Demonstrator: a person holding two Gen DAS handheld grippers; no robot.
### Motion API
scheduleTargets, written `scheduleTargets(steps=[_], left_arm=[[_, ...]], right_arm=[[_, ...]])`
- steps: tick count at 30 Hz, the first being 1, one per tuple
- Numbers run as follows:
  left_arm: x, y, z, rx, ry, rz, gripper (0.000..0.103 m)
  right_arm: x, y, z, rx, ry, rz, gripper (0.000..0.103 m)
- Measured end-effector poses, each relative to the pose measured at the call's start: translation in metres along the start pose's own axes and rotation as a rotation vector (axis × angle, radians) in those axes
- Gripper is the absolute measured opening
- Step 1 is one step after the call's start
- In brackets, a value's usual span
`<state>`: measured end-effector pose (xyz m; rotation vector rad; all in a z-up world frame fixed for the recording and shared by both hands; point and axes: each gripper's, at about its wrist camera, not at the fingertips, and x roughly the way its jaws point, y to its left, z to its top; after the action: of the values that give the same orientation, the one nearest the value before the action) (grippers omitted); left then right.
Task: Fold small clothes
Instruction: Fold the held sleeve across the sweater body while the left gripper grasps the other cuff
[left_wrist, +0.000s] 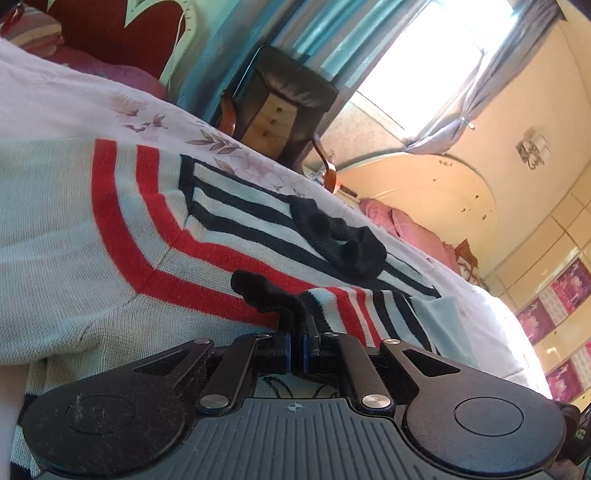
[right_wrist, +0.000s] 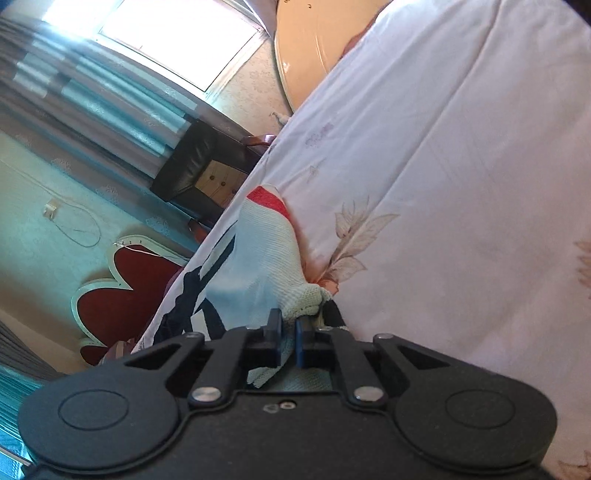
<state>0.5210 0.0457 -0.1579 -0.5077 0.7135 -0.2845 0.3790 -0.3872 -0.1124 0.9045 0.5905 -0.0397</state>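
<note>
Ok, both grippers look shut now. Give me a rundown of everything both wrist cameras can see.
sweater: one, pale knit with red and navy stripes, spread on the bed
cuff: one, black ribbed, lying on the sweater's navy stripes
bedsheet: one, white with faded floral print, under the sweater
armchair: one, dark leather and wood, beside the bed
curtains: teal and grey, by the window
window: one, bright, behind the armchair
headboard: one, red, heart-shaped, white trim
left gripper: black, shut on the sweater's black ribbed edge
right gripper: black, shut on a pale knit corner of the sweater
</note>
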Motion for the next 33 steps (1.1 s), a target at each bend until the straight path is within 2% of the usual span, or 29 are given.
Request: scheduleTargets(steps=[2, 7, 11, 14, 16, 19, 22, 25, 26, 27, 29, 31, 33], left_arm=[[-0.003, 0.0, 0.003, -0.016, -0.016, -0.007, 0.005], [-0.015, -0.003, 0.0, -0.023, -0.018, -0.009, 0.005], [-0.004, -0.001, -0.001, -0.015, -0.004, 0.02, 0.005], [-0.009, -0.004, 0.003, -0.003, -0.042, 0.004, 0.005], [-0.013, -0.003, -0.002, -0.003, -0.04, 0.022, 0.005], [-0.007, 0.006, -0.017, -0.015, 0.005, 0.059, 0.005], [-0.005, 0.012, -0.022, -0.024, -0.009, 0.048, 0.006], [-0.008, 0.007, -0.019, 0.004, -0.002, 0.065, 0.007], [-0.014, 0.006, -0.019, 0.011, -0.012, 0.085, 0.009], [-0.022, 0.005, -0.02, 0.021, -0.033, 0.113, 0.019], [-0.036, 0.001, -0.02, 0.06, -0.084, 0.157, 0.037], [-0.04, -0.005, -0.016, 0.093, -0.108, 0.156, 0.037], [-0.037, -0.014, -0.011, 0.12, -0.118, 0.12, 0.037]], right_arm=[[0.005, 0.001, -0.002, -0.016, 0.01, -0.028, 0.007], [-0.01, 0.002, -0.002, -0.033, -0.015, 0.006, 0.007], [-0.005, -0.005, 0.0, -0.044, 0.012, -0.013, 0.007], [-0.003, -0.009, 0.0, -0.035, 0.021, -0.013, 0.007], [-0.007, -0.006, 0.001, -0.045, 0.007, 0.004, 0.007], [-0.001, -0.007, -0.001, -0.052, 0.02, -0.014, 0.007], [0.005, -0.012, -0.002, -0.061, 0.042, -0.018, 0.006], [0.002, -0.012, 0.006, -0.064, 0.091, 0.002, 0.014], [-0.003, -0.011, 0.008, -0.069, 0.102, 0.013, 0.023], [-0.011, -0.008, 0.01, -0.094, 0.091, 0.024, 0.031], [-0.033, 0.001, 0.012, -0.191, 0.033, 0.031, 0.032], [-0.042, 0.007, 0.019, -0.251, 0.009, 0.033, 0.029], [-0.039, 0.011, 0.028, -0.279, 0.0, 0.03, 0.027]])
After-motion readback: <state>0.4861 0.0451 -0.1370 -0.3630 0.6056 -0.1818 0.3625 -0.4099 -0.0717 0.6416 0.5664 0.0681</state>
